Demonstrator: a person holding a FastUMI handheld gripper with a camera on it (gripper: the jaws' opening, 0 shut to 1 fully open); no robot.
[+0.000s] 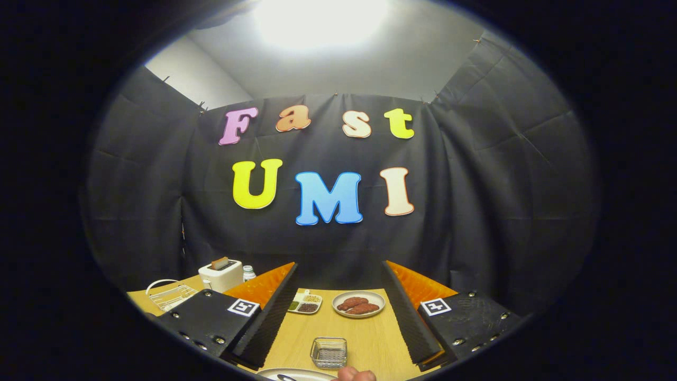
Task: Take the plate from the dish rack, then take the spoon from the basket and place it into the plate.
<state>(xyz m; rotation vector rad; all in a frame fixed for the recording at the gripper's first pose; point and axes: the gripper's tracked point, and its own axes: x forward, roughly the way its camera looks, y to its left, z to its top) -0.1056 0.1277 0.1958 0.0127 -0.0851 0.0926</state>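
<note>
Gaping wide and holding nothing, the tongs [338, 317] hang above the table [370, 344], flanking a small wire basket [328, 352].

gripper [338, 312] | black screwed mounts | square coded tags | ridged fingers [270, 317]

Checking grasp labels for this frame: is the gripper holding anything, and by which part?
Nothing is held. The gripper has its fingers spread wide, with only bare table and a small wire basket between them, touching neither.
</note>
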